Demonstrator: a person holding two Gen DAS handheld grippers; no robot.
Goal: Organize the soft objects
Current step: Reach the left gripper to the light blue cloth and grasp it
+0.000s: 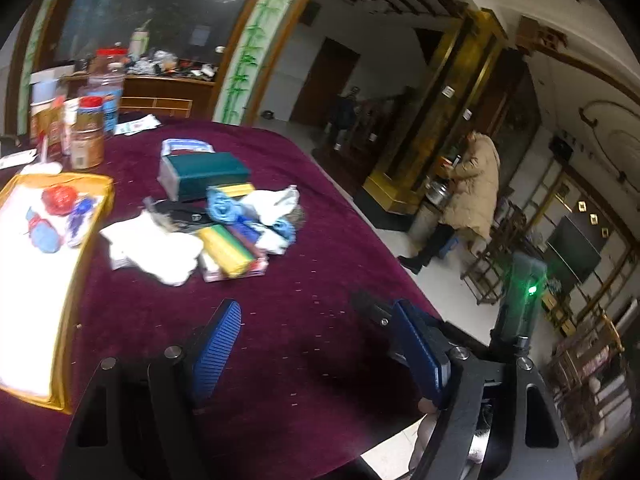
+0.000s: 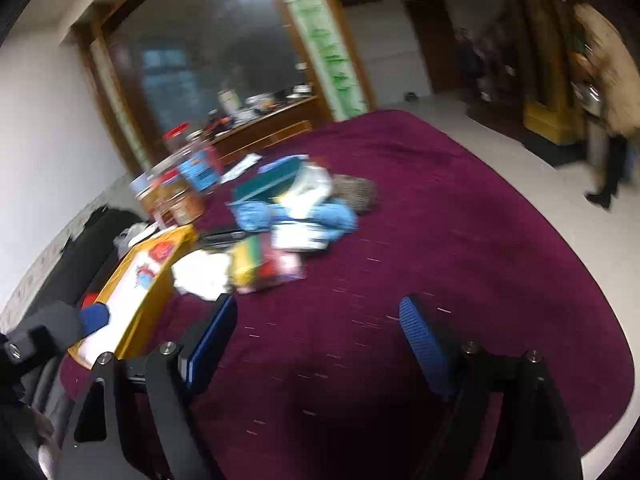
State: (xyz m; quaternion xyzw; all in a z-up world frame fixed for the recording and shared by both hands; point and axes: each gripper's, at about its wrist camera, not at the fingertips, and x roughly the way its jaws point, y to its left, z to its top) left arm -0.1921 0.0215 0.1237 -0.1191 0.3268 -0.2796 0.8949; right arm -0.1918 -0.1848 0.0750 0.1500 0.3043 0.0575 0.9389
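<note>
My left tongs [image 1: 316,344] and right tongs [image 2: 318,340] both gape wide with nothing between them over the maroon-clothed surface [image 1: 320,208], the heap of soft cloths and sponges [image 1: 224,224] ahead, beside the yellow tray [image 1: 70,280].

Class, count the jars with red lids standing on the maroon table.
2: a tall jar at the table's far left corner, and a shorter jar in front of it. Others may hide behind them.
</note>
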